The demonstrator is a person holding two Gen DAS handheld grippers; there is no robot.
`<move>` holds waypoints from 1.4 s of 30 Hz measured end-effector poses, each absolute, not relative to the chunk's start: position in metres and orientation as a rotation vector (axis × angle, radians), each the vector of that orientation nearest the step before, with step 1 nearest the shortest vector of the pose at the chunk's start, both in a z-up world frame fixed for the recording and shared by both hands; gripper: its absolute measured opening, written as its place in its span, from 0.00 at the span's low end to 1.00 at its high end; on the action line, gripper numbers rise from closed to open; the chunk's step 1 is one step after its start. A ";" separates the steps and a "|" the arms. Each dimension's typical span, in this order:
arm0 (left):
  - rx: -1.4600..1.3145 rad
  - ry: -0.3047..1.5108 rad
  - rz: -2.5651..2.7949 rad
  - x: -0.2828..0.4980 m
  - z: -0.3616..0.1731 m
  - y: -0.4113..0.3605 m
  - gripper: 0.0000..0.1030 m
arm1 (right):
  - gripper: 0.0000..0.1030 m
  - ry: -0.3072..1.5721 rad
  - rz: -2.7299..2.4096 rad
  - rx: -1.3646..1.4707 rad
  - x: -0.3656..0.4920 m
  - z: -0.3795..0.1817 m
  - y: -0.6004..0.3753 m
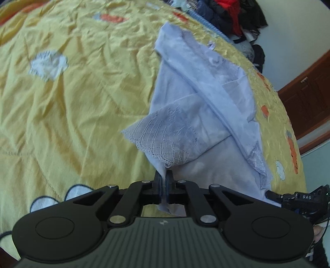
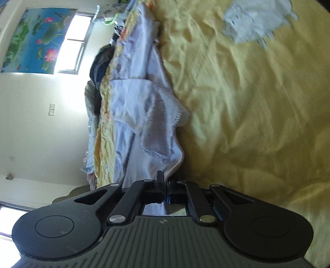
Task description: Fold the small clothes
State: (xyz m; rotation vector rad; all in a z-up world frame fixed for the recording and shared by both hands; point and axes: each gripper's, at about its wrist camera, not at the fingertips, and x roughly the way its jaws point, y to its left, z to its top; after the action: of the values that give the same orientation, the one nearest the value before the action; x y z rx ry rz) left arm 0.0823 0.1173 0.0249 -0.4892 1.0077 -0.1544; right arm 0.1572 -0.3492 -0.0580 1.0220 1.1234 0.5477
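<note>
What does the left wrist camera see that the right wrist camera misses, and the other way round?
Only the left wrist view shows the lace trim, a wooden door, a clothes pile and the right gripper from outside. Only the right wrist view shows a lotus picture, a window and a wall switch. Both show the pale garment on the yellow bedspread, with each view's own gripper, left, shut on its edge.

Left gripper (image 1: pixel 164 175): matte black, two flat fingers on jointed links with silver pivot pins, round housings either side, and a ribbed grey-green body with a small pale emblem. Right gripper (image 2: pixel 163 179) is built the same; from the left camera, it shows white lettering and thin cables.
</note>
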 end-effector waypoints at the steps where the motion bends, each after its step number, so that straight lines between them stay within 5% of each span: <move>1: -0.489 0.997 -0.162 0.083 0.030 0.118 0.03 | 0.08 1.101 0.564 1.051 0.157 -0.053 -0.351; 8: -0.571 0.856 -0.246 0.105 0.089 0.133 0.03 | 0.08 0.926 0.715 1.181 0.183 -0.002 -0.358; 15: -0.620 0.770 -0.267 0.215 0.129 0.148 0.03 | 0.08 0.810 0.748 1.306 0.287 0.019 -0.361; 20: -0.587 0.808 -0.182 0.356 0.096 0.140 0.04 | 0.08 0.802 0.660 1.348 0.422 0.007 -0.350; 22: -0.554 0.898 -0.133 0.411 0.057 0.137 0.04 | 0.16 0.887 0.524 1.363 0.472 -0.028 -0.343; 26: -0.583 0.907 -0.181 0.432 0.034 0.139 0.04 | 0.17 0.894 0.427 1.470 0.503 -0.078 -0.350; 28: -0.575 0.858 -0.271 0.421 0.044 0.143 0.06 | 0.33 0.827 0.483 1.496 0.499 -0.077 -0.359; 32: -0.606 0.907 -0.340 0.429 0.062 0.151 0.29 | 0.37 0.808 0.504 1.361 0.499 -0.057 -0.361; 34: -0.423 0.835 -0.244 0.431 0.085 0.143 0.55 | 0.37 0.826 0.490 1.151 0.505 -0.035 -0.352; 35: -0.303 0.792 -0.172 0.430 0.094 0.137 0.76 | 0.37 0.834 0.481 1.022 0.510 -0.024 -0.344; 38: 0.055 0.589 -0.072 0.412 0.106 0.116 0.79 | 0.36 0.866 0.451 0.713 0.522 -0.009 -0.318; 42: 0.295 0.547 -0.226 0.389 0.081 0.094 0.79 | 0.36 0.944 0.445 0.664 0.548 -0.022 -0.311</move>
State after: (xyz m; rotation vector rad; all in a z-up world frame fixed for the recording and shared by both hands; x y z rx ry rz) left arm 0.3887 0.0941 0.0806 0.2947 0.5470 -0.2261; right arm 0.5484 -0.3113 -0.0223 0.6644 0.9440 0.4450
